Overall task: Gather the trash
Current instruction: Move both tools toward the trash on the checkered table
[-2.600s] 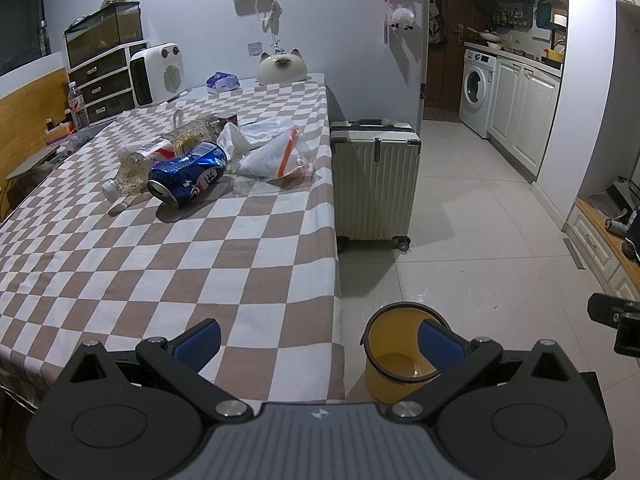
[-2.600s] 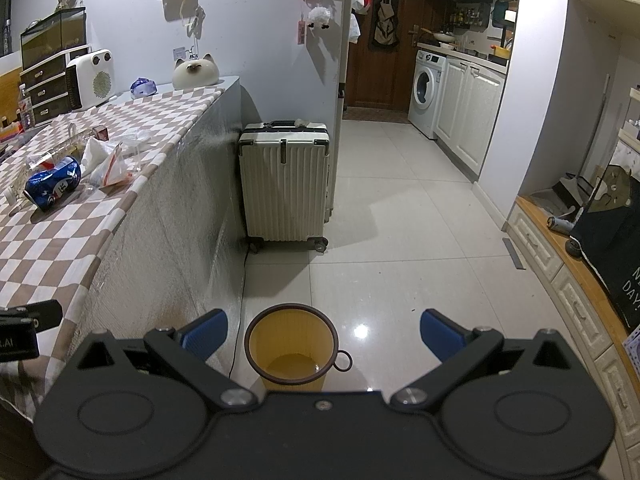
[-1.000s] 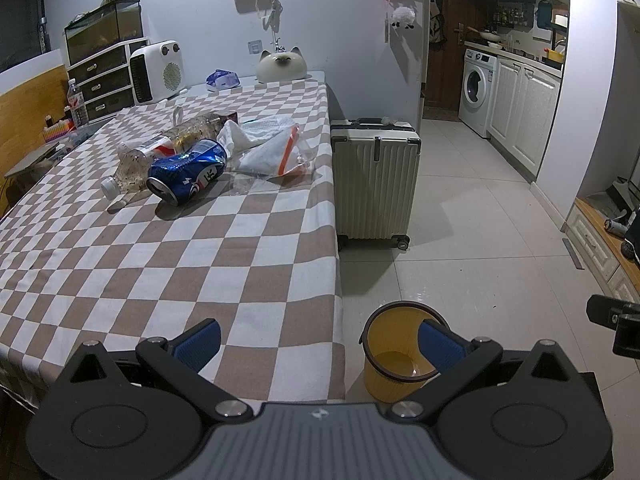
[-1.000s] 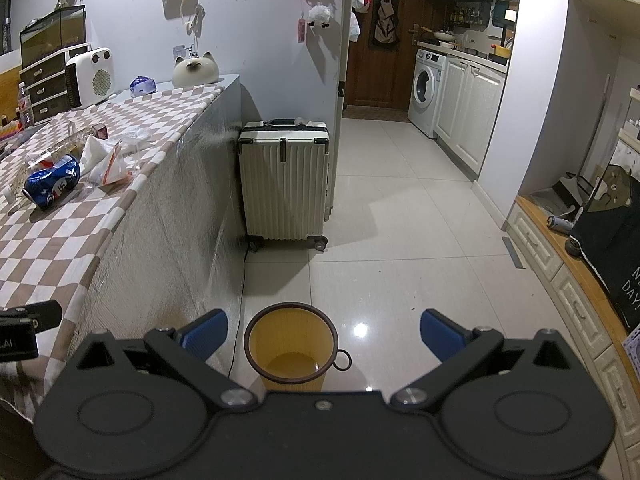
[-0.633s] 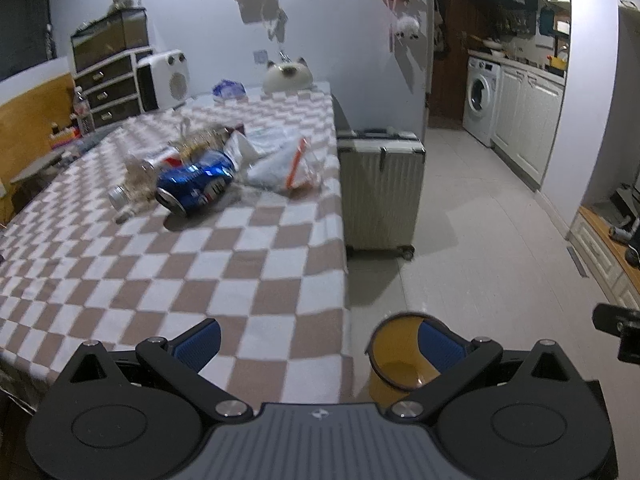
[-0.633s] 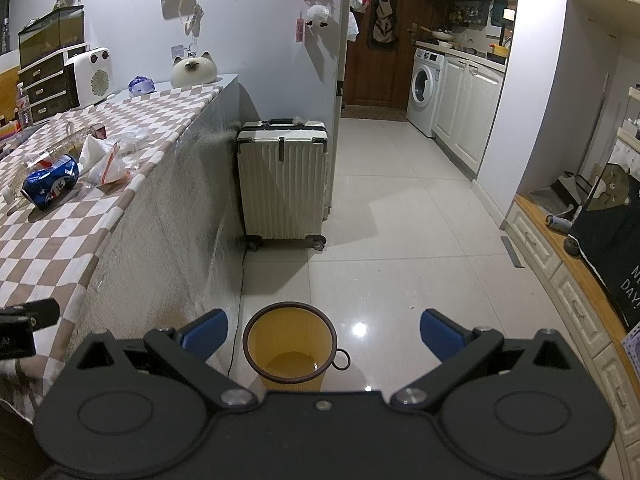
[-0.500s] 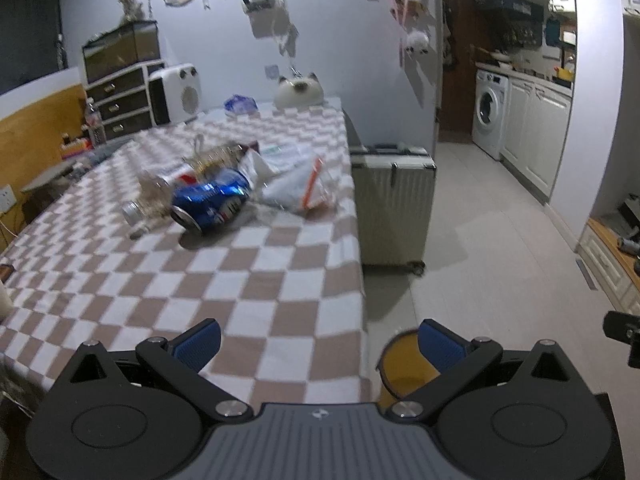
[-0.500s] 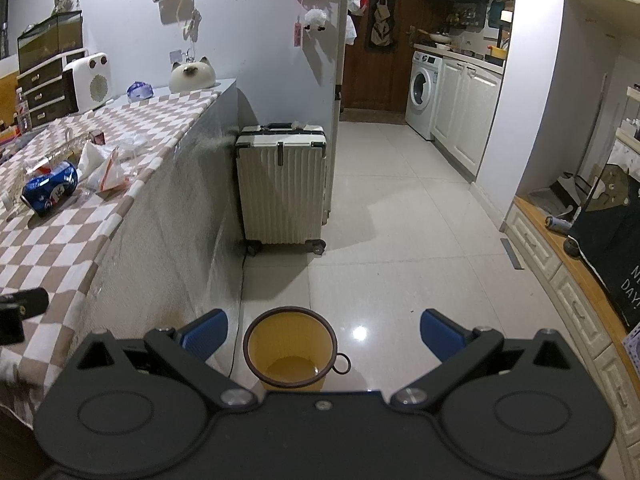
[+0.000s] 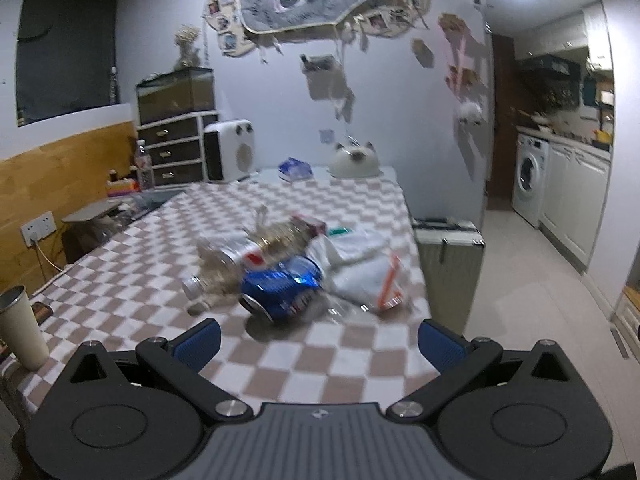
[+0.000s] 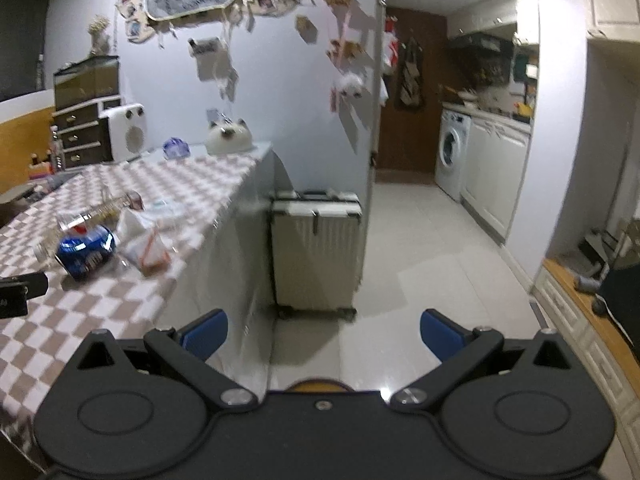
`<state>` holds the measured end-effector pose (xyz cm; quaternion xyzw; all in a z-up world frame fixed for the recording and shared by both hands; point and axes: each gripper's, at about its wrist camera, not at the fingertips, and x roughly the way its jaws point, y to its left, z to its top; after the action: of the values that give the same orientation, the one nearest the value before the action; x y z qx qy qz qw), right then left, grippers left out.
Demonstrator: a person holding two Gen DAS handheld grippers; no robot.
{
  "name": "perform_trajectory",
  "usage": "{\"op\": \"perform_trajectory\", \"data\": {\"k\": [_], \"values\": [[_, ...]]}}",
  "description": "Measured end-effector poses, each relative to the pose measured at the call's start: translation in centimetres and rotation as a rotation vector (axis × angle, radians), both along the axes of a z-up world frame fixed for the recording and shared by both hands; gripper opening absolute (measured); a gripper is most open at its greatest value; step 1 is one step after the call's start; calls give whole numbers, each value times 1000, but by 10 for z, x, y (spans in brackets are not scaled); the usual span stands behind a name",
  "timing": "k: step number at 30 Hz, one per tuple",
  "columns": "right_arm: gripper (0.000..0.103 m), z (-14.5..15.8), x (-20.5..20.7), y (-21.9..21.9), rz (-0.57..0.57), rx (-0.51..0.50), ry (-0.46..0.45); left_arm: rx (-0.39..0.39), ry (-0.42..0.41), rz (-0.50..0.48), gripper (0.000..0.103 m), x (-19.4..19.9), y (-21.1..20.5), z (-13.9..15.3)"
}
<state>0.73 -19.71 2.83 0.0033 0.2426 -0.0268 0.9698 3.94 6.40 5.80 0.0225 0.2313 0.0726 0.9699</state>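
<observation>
Fingers on the left gripper [image 9: 318,340] are spread wide with nothing between them, aimed at the trash pile on the checkered bench [image 9: 160,280]. Same story on the right gripper [image 10: 324,330]: fingers wide apart, nothing held, hanging out past the bench edge over the floor.

The trash is bunched together mid-bench: a crushed blue can [image 9: 280,290] nearest, a clear plastic bottle [image 9: 224,268] lying against it, and a crumpled white wrapper [image 9: 368,276] touching its other side. Only a sliver of the yellow bin [image 10: 318,384] can be made out, low down behind the right gripper's body.

Stuff that could go wrong, probably:
- The can is round and on its side, so it could be nudged and rolled toward the bench edge if the fingers land off-centre.
- With everything touching, two items could be pinched at once and one dropped.
- The paper cup [image 9: 18,328] at the near left corner could be knocked by a careless swing.
- Both views are smeared with motion blur, so exact gaps can't really be judged.
</observation>
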Motion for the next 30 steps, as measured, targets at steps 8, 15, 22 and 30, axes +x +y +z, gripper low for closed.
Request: {"op": "perform_trajectory", "data": {"k": [8,15,22,30], "values": [[103,17,36,32,116,18,-107,-82,-39,22,103,34,30,-5],[103,16,81,56,265,156,-205,-101,-16,6,103,67,60,-19],[103,-3,150,87,291,226,-157,-149,19,-31,103,85,80,-39],[74,-41,220,120,368,351,29,-227,18,-59,103,97,95,-48]]}}
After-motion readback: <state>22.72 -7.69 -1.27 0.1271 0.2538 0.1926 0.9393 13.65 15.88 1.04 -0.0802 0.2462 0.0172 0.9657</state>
